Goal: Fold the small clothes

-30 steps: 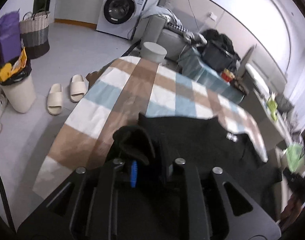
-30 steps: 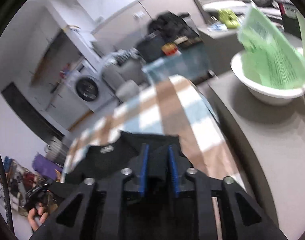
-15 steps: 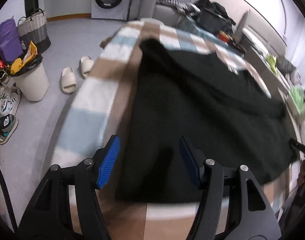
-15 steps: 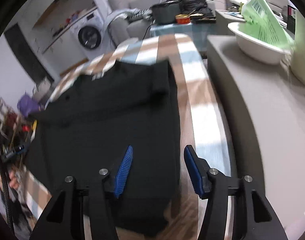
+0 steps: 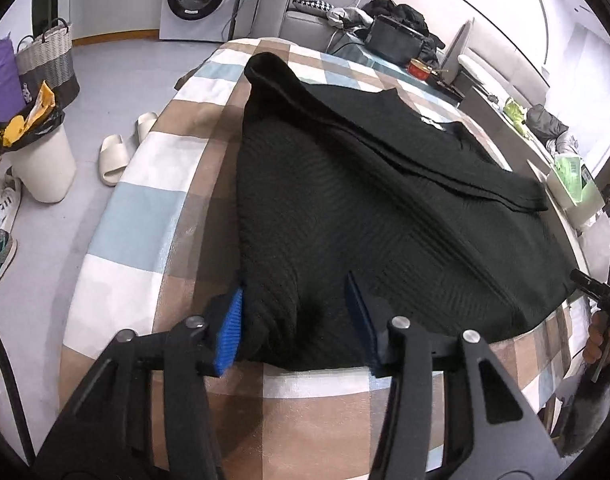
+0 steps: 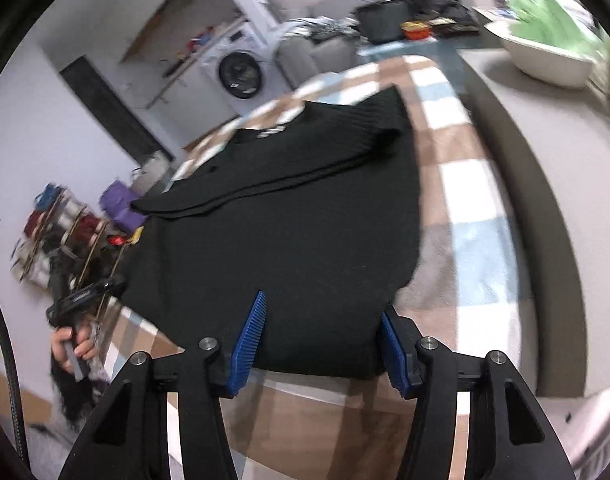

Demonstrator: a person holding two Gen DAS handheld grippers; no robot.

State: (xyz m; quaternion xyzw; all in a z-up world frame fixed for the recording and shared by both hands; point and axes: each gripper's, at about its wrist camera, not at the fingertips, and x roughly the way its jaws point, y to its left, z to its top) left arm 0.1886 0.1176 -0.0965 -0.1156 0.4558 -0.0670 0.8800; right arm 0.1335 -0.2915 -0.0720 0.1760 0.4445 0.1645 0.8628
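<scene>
A black knit sweater lies spread on the checked table, with its sleeves folded across the chest. My left gripper is open, its blue pads either side of the sweater's near left hem corner. In the right wrist view the same sweater fills the middle of the checked table. My right gripper is open, its blue pads astride the near right hem corner.
A washing machine, a woven basket, a white bin and slippers stand on the floor to the left. A grey counter with a white bowl runs along the table's right side.
Both grippers let go of the sweater parts they held, opened and pulled back to the near hem. The sweater now lies flat with the sleeves folded in.
</scene>
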